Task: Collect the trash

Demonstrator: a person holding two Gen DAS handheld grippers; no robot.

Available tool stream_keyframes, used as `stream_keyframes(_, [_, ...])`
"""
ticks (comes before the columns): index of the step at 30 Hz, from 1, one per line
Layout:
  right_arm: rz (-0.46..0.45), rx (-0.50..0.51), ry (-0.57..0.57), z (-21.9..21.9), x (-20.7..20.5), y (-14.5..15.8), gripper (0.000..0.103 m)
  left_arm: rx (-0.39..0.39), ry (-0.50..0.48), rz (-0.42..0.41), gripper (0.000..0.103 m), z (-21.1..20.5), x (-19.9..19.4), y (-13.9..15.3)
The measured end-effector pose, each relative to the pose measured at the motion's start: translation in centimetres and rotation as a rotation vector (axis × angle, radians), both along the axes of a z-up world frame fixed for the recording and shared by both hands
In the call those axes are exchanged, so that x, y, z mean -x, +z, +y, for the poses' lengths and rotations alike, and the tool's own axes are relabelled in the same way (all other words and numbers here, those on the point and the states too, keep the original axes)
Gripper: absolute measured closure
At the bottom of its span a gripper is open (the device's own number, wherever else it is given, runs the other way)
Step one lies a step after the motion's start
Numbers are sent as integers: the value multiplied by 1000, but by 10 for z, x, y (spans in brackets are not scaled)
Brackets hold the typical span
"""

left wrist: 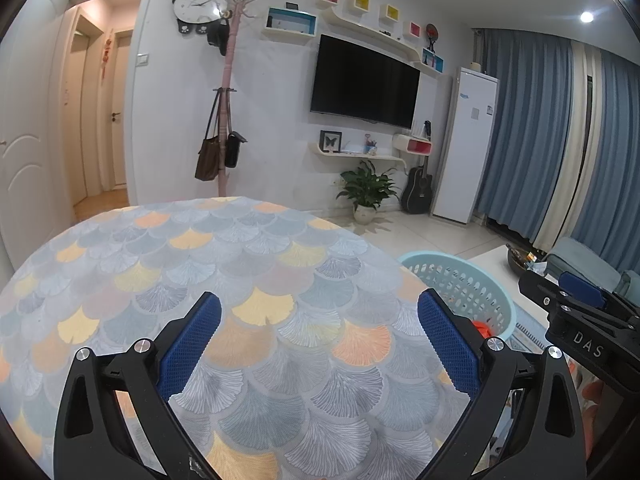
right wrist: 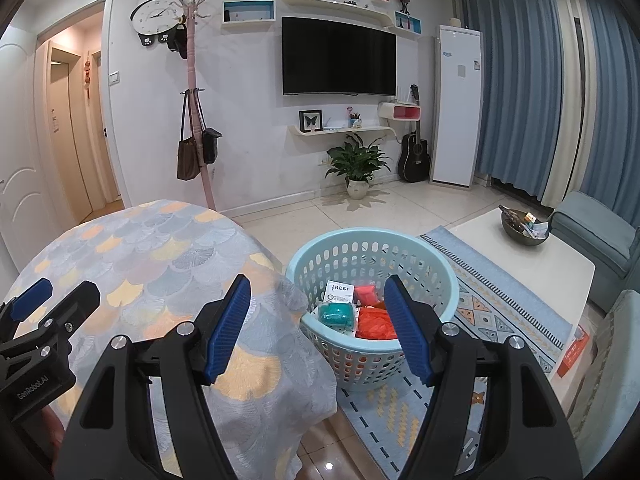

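A light blue plastic basket [right wrist: 436,256] stands on the floor rug right of the table. It holds orange-red wrappers [right wrist: 374,322], a teal packet [right wrist: 338,314] and a white printed card [right wrist: 339,292]. My right gripper [right wrist: 318,320] is open and empty, hovering above the basket's near rim and the table's right edge. My left gripper [left wrist: 320,334] is open and empty over the cloth-covered table [left wrist: 180,264]. The basket [left wrist: 472,280] shows at the right in the left wrist view, with the right gripper's body beside it.
A white coffee table [right wrist: 520,256] with a dark bowl [right wrist: 524,228] stands on the patterned rug [right wrist: 480,304] at right. A grey sofa [right wrist: 596,232] lies beyond. A coat rack [right wrist: 196,120], potted plant [right wrist: 358,164] and guitar [right wrist: 414,156] line the far wall.
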State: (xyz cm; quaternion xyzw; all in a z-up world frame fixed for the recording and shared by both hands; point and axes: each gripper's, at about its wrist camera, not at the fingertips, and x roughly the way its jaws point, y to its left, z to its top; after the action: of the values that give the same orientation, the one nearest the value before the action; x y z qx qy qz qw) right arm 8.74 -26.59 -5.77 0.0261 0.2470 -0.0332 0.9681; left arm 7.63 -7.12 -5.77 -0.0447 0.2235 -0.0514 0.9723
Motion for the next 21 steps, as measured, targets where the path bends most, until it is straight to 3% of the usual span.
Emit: stream_keyframes(21, [3, 1, 5, 2, 2, 2, 37, 9, -18, 19, 7, 6, -6, 1])
